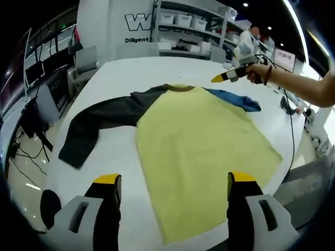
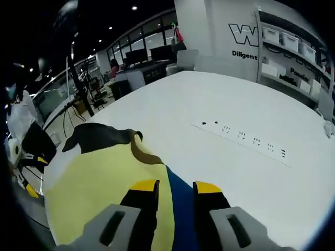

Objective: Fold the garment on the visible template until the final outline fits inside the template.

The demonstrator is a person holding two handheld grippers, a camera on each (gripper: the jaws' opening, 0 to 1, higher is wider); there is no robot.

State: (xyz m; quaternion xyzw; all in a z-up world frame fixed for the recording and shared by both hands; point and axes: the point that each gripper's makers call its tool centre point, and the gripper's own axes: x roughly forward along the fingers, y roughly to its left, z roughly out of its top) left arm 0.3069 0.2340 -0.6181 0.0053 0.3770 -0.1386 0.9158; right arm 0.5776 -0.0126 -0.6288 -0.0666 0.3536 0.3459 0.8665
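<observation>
Garment (image 1: 199, 151): long-sleeved shirt, pale yellow body, lying flat and spread on the white tabletop (image 1: 120, 78). Dark brown collar band (image 1: 180, 88) at the far end from the left gripper view. One sleeve is dark grey to black (image 1: 94, 125), stretched out sideways and bent toward the near edge; the other sleeve is blue (image 1: 235, 99), shorter in appearance, bunched at its end. The body shows light creasing; its hem reaches the near edge of the tabletop.

Left hand-held gripper (image 1: 175, 188): jaws wide apart, yellow-tipped, grey bodies, holding nothing, hovering above the hem end of the shirt. One jaw is over bare tabletop, the other over the yellow cloth.

Right hand-held gripper (image 2: 175, 187): jaws parted with a narrow gap, nothing between them, poised over the blue sleeve (image 2: 180, 209) close to the collar. In the left gripper view it appears at the far side (image 1: 222, 77), held by a person's hand (image 1: 256, 70) above the blue sleeve, not touching the cloth.

In the right gripper view the dark sleeve (image 2: 99, 137) lies beyond the yellow body. A row of small dark marks (image 2: 243, 137) runs across the tabletop, well apart from the shirt.

Background: shelving with white bins (image 1: 183, 21).
</observation>
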